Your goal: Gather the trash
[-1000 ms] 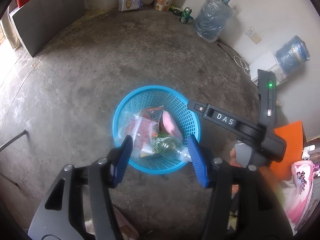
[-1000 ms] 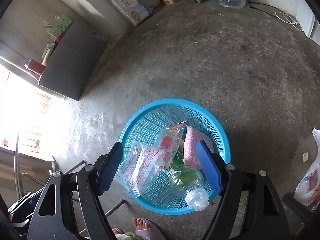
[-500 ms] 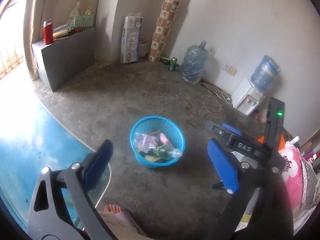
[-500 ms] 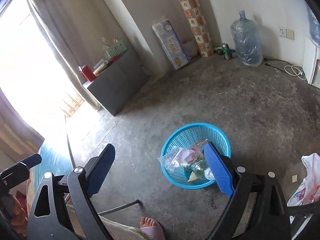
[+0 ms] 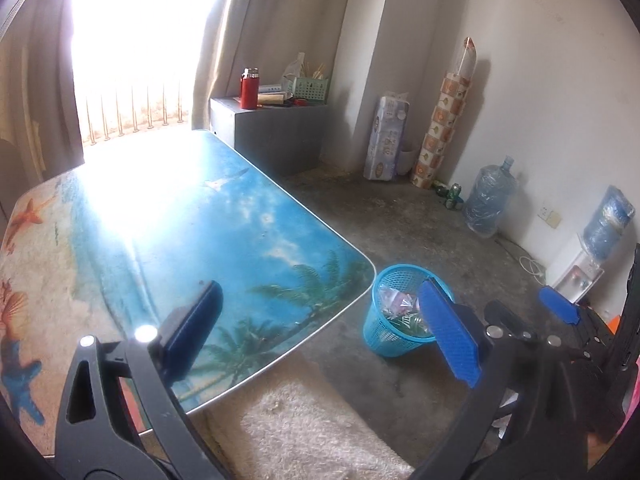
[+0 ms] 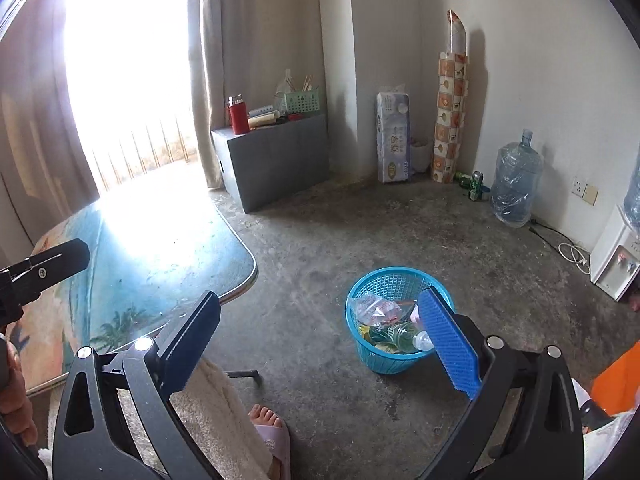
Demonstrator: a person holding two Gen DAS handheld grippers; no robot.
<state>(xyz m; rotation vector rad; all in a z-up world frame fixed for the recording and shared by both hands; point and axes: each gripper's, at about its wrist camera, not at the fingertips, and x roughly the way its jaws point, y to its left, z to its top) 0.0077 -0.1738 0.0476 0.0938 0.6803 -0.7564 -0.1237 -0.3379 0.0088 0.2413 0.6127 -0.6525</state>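
A blue mesh basket (image 6: 384, 360) stands on the concrete floor beside the table corner. It holds clear plastic wrappers (image 6: 372, 308), a plastic bottle (image 6: 400, 334) and a pink item. In the left wrist view the basket (image 5: 384, 340) sits low and to the right. My left gripper (image 5: 320, 285) hangs open above the table edge with nothing between its fingers. My right gripper (image 6: 320, 294) is high over the floor, well back from the basket. Its jaws are opening and nothing is between them. One blue pad (image 5: 558, 310) of the right gripper shows at the right of the left wrist view.
A table (image 5: 240, 220) with a beach print fills the left, in strong window glare. A person's foot in a slipper (image 6: 268, 428) and cream fabric (image 5: 300, 432) lie below. A grey cabinet (image 6: 276, 160), a water jug (image 6: 516, 184) and a dispenser (image 6: 612, 264) line the walls.
Both grippers have risen and drawn back from just above the basket, tilting up toward the room. Their jaws have spread wider. The table has come into view.
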